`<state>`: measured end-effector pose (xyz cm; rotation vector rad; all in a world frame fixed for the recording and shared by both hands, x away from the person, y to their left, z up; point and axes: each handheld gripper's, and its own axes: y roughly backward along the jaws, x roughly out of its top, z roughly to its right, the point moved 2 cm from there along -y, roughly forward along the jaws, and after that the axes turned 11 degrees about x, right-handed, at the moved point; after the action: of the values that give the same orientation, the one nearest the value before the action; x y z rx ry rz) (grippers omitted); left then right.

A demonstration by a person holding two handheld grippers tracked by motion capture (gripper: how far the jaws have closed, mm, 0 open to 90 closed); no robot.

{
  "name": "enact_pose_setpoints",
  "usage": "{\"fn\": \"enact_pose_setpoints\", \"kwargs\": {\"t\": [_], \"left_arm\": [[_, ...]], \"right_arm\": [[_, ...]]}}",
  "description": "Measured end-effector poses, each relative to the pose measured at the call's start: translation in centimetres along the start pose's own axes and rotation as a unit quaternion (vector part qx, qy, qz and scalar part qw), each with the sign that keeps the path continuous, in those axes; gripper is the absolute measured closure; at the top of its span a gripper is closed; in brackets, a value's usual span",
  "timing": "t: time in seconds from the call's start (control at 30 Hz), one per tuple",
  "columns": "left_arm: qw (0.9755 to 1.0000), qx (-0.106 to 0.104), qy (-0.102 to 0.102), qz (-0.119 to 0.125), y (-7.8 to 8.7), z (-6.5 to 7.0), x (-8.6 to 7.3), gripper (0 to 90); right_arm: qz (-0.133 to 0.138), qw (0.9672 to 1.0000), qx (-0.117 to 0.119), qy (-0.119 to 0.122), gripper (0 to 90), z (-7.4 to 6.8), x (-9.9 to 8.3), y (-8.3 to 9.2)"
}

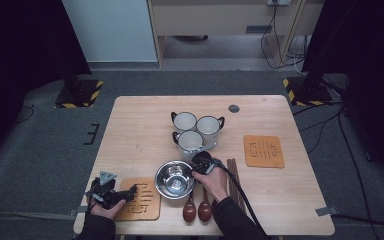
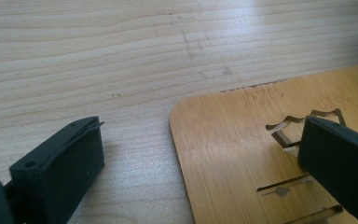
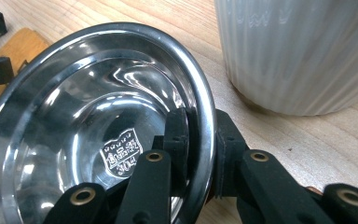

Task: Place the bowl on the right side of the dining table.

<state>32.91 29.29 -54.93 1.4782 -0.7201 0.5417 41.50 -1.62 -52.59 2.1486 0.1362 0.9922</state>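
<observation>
A shiny steel bowl [image 1: 175, 179] [image 3: 98, 116] sits near the table's front edge. My right gripper [image 1: 198, 165] [image 3: 200, 121] is shut on its right rim, one jaw inside the bowl and one outside. My left gripper [image 1: 132, 192] [image 2: 203, 126] rests low at the front left, open. Its jaws straddle the left edge of a bamboo coaster [image 1: 142, 205] [image 2: 242, 149], with nothing held between them.
Three white mugs [image 1: 185, 121] [image 1: 209, 126] [image 1: 190, 141] cluster behind the bowl, the nearest [image 3: 298, 51] close to my right gripper. Two brown spoons [image 1: 196, 210] and dark chopsticks [image 1: 235, 180] lie by my right hand. A second coaster [image 1: 263, 151] lies at the right.
</observation>
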Motion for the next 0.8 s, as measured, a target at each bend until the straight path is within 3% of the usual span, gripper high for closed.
{"fn": "enact_pose_setpoints", "kwargs": {"t": [0.37,0.8], "left_arm": [[1.0,0.0,0.0,0.0,0.0,0.0,0.0,0.0],[1.0,0.0,0.0,0.0,0.0,0.0,0.0,0.0]], "right_arm": [[0.046,0.9982,0.037,-0.006,83.0,-1.3,0.5,0.9],[0.048,0.9983,0.03,0.009,83.5,-1.7,0.6,1.3]]}}
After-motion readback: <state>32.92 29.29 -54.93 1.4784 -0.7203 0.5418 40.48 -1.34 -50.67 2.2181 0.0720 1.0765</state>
